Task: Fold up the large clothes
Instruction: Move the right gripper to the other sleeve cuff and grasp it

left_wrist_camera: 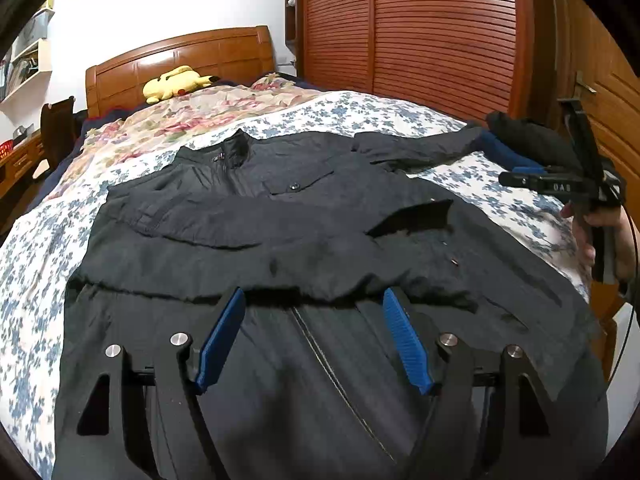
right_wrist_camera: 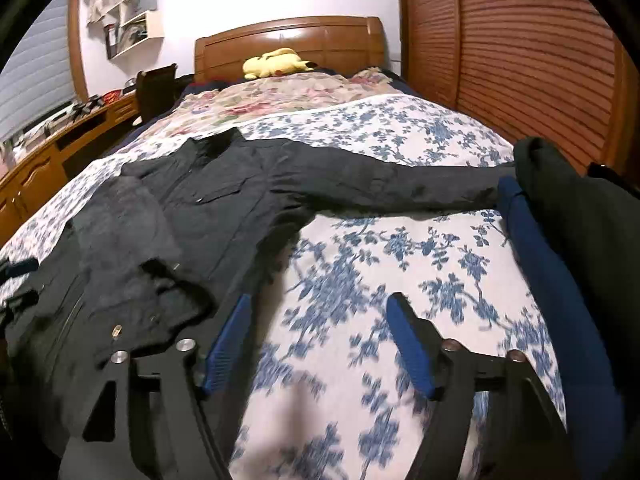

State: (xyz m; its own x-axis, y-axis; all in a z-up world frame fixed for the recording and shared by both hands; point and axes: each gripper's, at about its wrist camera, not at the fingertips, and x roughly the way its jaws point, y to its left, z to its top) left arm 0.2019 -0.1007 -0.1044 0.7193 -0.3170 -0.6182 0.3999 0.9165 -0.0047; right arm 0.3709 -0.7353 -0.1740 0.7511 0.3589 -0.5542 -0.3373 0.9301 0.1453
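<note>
Jaws of both grippers stand apart, gripping nothing: left gripper point(left_wrist_camera: 314, 300) above the jacket point(left_wrist_camera: 280, 216) spread on the bed point(left_wrist_camera: 360, 112), right gripper point(right_wrist_camera: 320, 308) over bare quilt. One sleeve lies folded across; the outstretched sleeve point(right_wrist_camera: 380, 184) appears next. No brand legible.

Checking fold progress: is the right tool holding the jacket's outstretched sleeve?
No, the right tool is open over bare floral bedspread, apart from the sleeve.
</note>
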